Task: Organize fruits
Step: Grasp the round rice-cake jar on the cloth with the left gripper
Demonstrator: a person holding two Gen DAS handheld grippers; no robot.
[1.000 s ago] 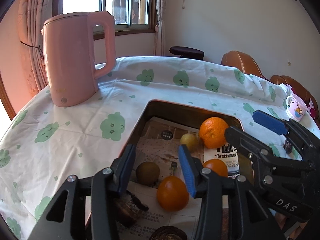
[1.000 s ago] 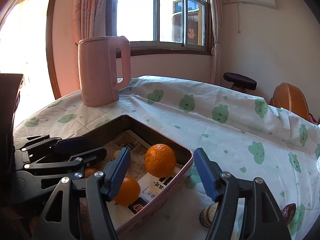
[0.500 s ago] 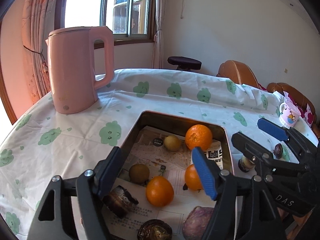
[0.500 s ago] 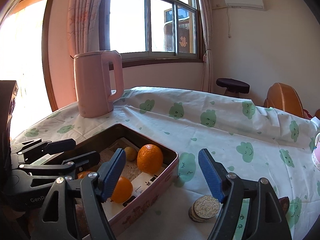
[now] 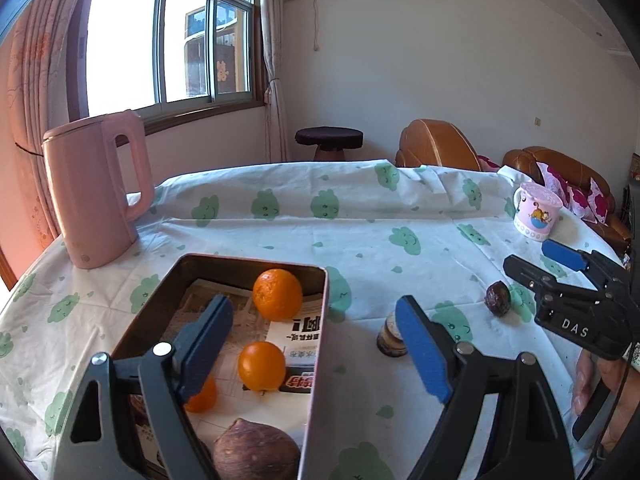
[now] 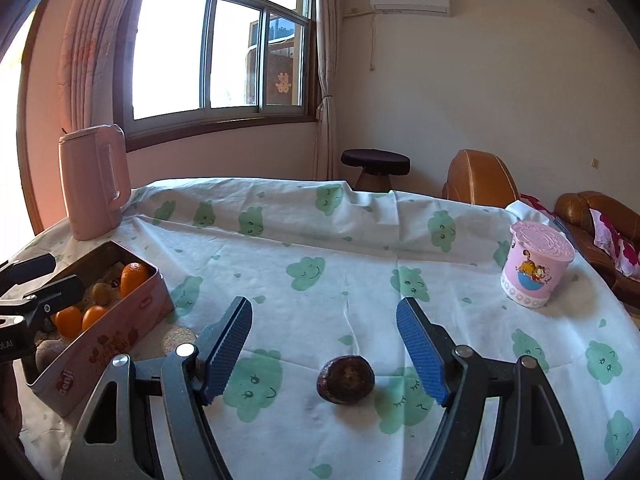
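Note:
A pink tin box [image 5: 318, 360] [image 6: 104, 344] holds several oranges [image 5: 277, 294] [image 6: 134, 278], a brownish-purple fruit [image 5: 256, 454] and a kiwi [image 6: 102, 293] on newspaper. My left gripper [image 5: 316, 348] is open and empty above the box's right wall. A dark wrinkled fruit [image 6: 346, 379] [image 5: 497, 298] lies on the tablecloth between the open fingers of my right gripper [image 6: 325, 350], which hovers around it without touching. A small round brown item with a pale top [image 5: 389, 338] [image 6: 178, 338] stands beside the box.
A pink kettle [image 5: 94, 192] [image 6: 94, 182] stands at the far left of the round table. A pink cartoon cup [image 5: 536, 212] [image 6: 534, 266] stands at the right. Brown leather chairs [image 6: 478, 178] and a stool [image 6: 374, 168] are behind the table.
Both grippers pulled back and swung right. The right gripper left the box's edge and now frames the dark fruit. The left gripper moved from over the box's middle to its right wall.

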